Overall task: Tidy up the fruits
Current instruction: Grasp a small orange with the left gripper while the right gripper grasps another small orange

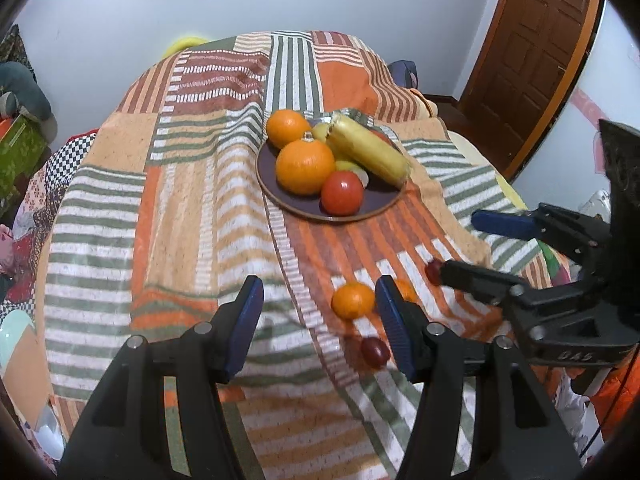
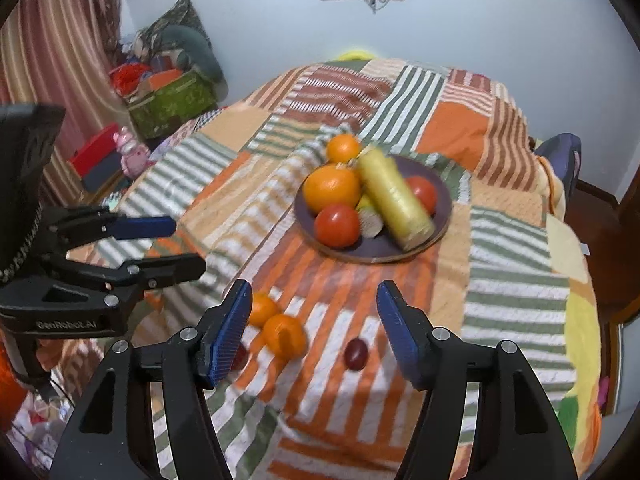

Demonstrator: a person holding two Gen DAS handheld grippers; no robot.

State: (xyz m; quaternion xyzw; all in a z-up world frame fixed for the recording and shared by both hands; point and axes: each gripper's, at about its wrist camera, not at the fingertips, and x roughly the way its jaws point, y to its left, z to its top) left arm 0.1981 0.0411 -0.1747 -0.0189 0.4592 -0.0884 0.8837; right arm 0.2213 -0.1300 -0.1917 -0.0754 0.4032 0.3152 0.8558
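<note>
Both grippers hang above the striped blanket (image 1: 192, 208), each with its fingers spread wide and nothing between them. The plate (image 2: 442, 216) sits further back and already carries two oranges, two tomatoes, a yellow roll and some pale pieces, so I judge it is the place where fruit is collected.

What is left lies loose on the blanket, near the grippers: two mandarins, mandarin (image 2: 262, 310) and mandarin (image 2: 285, 336), touching each other, one grape (image 2: 356, 354) between the fingers of the right gripper (image 2: 312, 316), and a second grape (image 1: 375, 353) just beside the left gripper (image 1: 318, 316).

I think the grippers are held open and low because a pick comes next. The grape is small and round, so it may roll on the soft cloth.
</note>
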